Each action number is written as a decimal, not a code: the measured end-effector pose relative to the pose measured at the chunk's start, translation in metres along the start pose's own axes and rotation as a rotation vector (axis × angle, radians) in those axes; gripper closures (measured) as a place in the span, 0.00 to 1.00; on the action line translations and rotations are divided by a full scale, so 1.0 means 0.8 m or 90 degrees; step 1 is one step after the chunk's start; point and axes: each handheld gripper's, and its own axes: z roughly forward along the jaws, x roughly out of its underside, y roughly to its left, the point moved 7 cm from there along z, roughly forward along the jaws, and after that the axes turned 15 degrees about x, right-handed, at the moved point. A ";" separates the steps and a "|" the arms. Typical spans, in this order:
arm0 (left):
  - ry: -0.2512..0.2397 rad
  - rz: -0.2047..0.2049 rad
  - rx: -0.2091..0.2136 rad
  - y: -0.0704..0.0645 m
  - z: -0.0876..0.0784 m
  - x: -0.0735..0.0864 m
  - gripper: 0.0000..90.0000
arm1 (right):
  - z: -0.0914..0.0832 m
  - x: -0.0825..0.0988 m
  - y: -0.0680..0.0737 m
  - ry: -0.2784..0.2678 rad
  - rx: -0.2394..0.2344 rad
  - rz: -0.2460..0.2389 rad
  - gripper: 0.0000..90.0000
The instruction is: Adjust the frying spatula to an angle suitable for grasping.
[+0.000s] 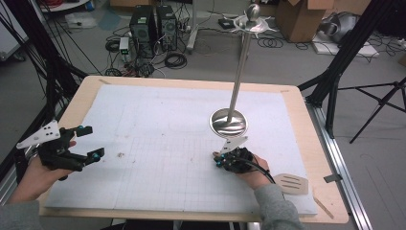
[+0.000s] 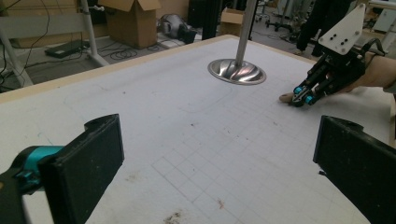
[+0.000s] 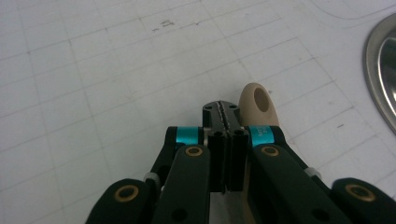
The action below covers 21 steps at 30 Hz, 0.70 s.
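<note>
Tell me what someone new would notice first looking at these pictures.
Probably the tall metal stand, rising from its shiny round base right of centre on the white gridded mat. Just in front of that base the right gripper lies low on the mat, fingers shut, with the holed end of a beige handle beside its tips. At the left edge the left gripper is held with fingers wide open and nothing between them.
</note>
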 end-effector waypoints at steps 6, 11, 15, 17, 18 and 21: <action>-0.002 0.001 0.000 0.000 -0.001 -0.001 0.02 | 0.003 0.000 -0.007 -0.003 0.015 0.001 1.00; 0.002 0.001 0.001 0.001 0.001 0.000 0.02 | 0.002 0.000 -0.007 -0.002 0.012 0.006 1.00; 0.003 0.001 0.004 0.001 0.003 0.000 0.02 | -0.013 -0.009 -0.006 -0.038 -0.007 0.021 1.00; 0.003 0.000 0.006 0.001 0.004 0.000 0.02 | -0.019 -0.012 -0.007 -0.047 -0.007 0.021 1.00; 0.004 0.001 0.006 0.002 0.006 0.000 0.02 | -0.033 -0.017 -0.009 -0.065 -0.014 0.023 1.00; 0.008 0.002 0.013 0.002 0.010 0.001 0.02 | -0.047 -0.019 -0.010 -0.077 -0.029 0.028 1.00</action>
